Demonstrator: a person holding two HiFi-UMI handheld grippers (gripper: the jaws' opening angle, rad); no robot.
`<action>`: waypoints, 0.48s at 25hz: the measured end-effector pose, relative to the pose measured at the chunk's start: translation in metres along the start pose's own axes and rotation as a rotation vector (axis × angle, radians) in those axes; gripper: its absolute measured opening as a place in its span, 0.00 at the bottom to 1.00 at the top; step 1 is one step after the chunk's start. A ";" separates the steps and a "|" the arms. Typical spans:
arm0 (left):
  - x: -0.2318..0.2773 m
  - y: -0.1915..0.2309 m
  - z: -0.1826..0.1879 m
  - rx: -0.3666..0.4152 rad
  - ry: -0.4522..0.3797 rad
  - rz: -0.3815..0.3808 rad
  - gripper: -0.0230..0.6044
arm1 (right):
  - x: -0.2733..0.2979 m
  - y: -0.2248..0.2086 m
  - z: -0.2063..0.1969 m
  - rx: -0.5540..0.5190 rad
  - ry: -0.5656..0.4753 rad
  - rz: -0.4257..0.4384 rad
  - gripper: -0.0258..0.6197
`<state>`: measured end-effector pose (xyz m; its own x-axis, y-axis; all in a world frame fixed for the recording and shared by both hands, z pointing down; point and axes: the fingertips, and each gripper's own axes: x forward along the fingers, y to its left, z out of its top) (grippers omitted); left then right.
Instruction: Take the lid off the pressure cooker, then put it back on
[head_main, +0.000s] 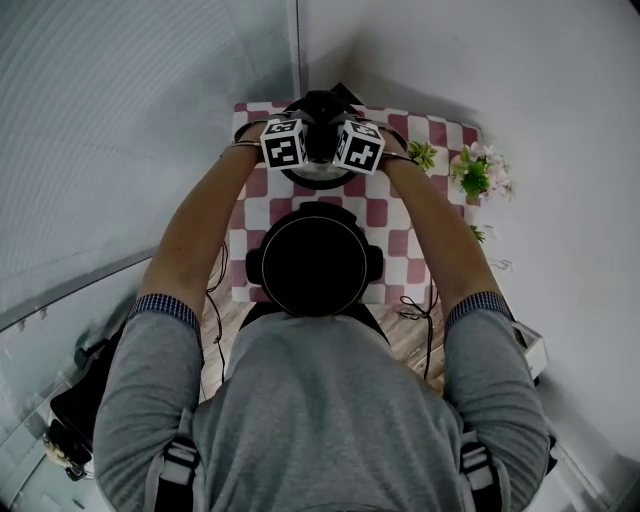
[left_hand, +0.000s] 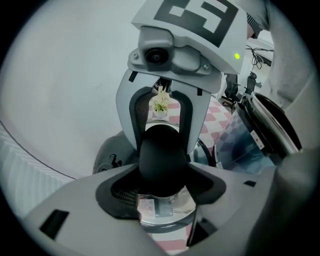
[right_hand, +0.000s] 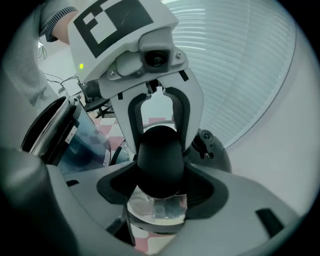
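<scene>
The person's grey shirt (head_main: 320, 410) fills the near edge of the head view, with both bare forearms reaching away over the table (head_main: 412, 345). Just beyond the chest the pressure cooker pot (head_main: 315, 258) stands uncovered on the near part of a pink-and-white checked cloth (head_main: 400, 240). Its inside is dark and a side handle sticks out to the left and to the right. Farther off, over the far part of the cloth and apart from the pot, the lid (head_main: 318, 174) is held between the two tools. The left gripper (head_main: 297, 150) comes in from the left and the right gripper (head_main: 344, 150) from the right, with their marker cubes almost touching. Each gripper view shows that gripper's own jaws clamped on the lid's black knob (left_hand: 161, 160) (right_hand: 160, 162) from opposite sides. The shiny lid body, which bears a small label, hangs below the knob, and pink checks show under its rim. A small pot of flowers (head_main: 476, 172) stands at the cloth's far right corner.
</scene>
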<state>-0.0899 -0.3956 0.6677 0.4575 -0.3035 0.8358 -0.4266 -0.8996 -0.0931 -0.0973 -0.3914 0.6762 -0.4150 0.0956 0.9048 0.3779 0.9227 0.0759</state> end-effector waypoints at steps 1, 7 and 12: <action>-0.008 0.003 0.004 0.012 -0.004 0.015 0.51 | -0.008 -0.003 0.004 -0.005 0.000 -0.017 0.49; -0.059 0.014 0.030 0.076 -0.014 0.091 0.51 | -0.060 -0.010 0.034 -0.035 -0.003 -0.106 0.49; -0.098 0.008 0.058 0.127 -0.027 0.127 0.51 | -0.104 -0.004 0.053 -0.042 -0.009 -0.170 0.49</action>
<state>-0.0929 -0.3912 0.5541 0.4276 -0.4238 0.7985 -0.3809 -0.8855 -0.2660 -0.0993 -0.3854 0.5602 -0.4832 -0.0572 0.8736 0.3356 0.9096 0.2452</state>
